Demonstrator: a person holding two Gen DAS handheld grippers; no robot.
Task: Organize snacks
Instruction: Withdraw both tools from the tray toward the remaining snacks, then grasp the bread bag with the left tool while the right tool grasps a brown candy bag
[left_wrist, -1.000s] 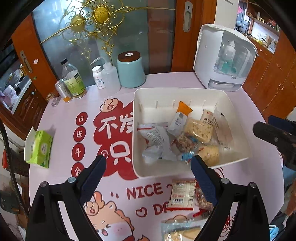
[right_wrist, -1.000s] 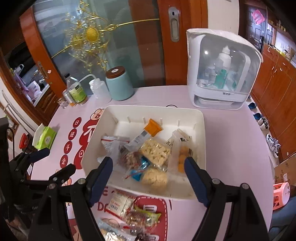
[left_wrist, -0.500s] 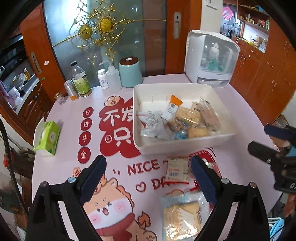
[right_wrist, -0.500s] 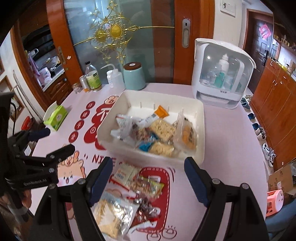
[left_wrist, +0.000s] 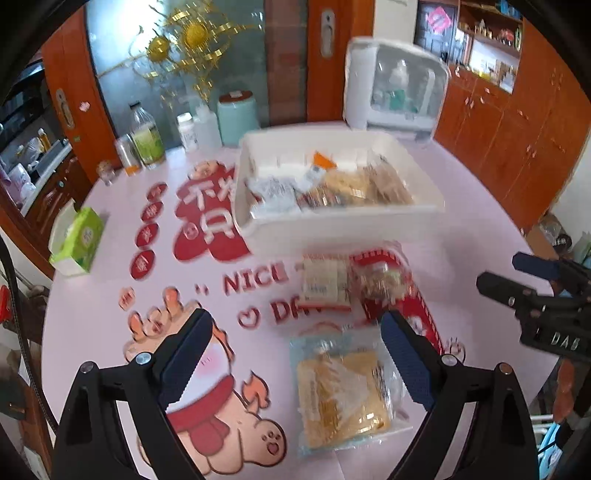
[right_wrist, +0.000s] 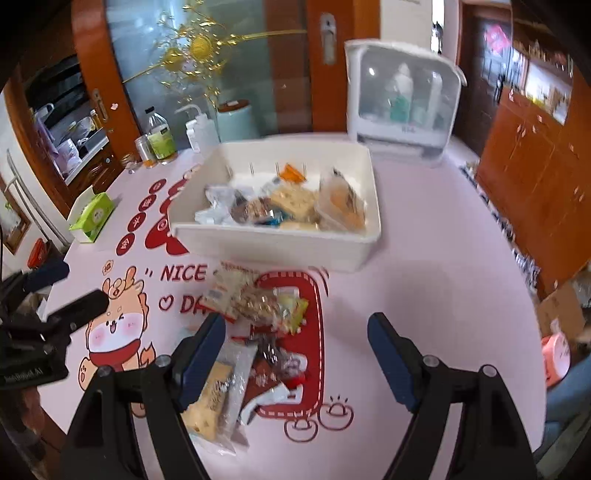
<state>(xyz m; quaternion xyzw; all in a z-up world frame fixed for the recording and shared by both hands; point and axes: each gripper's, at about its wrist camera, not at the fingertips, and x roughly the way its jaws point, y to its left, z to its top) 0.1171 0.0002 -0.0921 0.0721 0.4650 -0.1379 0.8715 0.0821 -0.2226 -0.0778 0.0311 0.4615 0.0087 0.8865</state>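
Honestly, the biggest risk is seen in the loose snack pile (right_wrist: 258, 306) lying just in front of the white bin (right_wrist: 280, 243): packets overlap, so two could be pinched at once, or the crinkly cracker bag (left_wrist: 343, 387) could be crushed or slip out. Both the left tool (left_wrist: 291, 354) and right tool (right_wrist: 295, 350) are held wide apart, nothing between them. Behind the bin, bottles (left_wrist: 147, 136) and a white cabinet (right_wrist: 402, 103) are kept well clear; only the bin's front wall needs to be cleared.
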